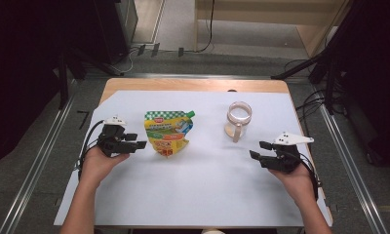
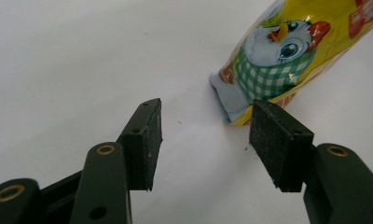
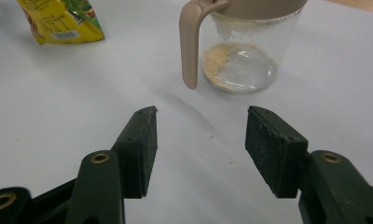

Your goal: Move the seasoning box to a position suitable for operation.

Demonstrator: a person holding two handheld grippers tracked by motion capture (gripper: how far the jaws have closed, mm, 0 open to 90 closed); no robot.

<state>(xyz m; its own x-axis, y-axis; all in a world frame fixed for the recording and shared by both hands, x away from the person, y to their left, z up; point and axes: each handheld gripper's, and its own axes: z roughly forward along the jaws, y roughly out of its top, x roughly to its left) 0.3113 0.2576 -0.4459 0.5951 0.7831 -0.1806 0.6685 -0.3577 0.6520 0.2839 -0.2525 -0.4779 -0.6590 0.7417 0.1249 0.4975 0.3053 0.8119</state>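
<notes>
Pouch (image 1: 167, 132), centre-left: soft, slippery; I'd pinch its top seam. Jug (image 1: 238, 118) rigid; take handle. Both my tongs wide, empty.

It looks like a lab or recording studio: a wooden table (image 1: 193, 85) under a white sheet (image 1: 203, 185), black stands (image 1: 324, 53) around it, cables (image 1: 129, 53) across the grey carpet (image 1: 32, 146).

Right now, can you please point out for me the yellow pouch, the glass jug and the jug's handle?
yellow pouch (image 1: 167, 134): high view, on the middle of its printed front.
glass jug (image 3: 250, 56): right gripper view, on its clear wall.
handle (image 3: 189, 42): right gripper view, on its beige vertical part.
</notes>
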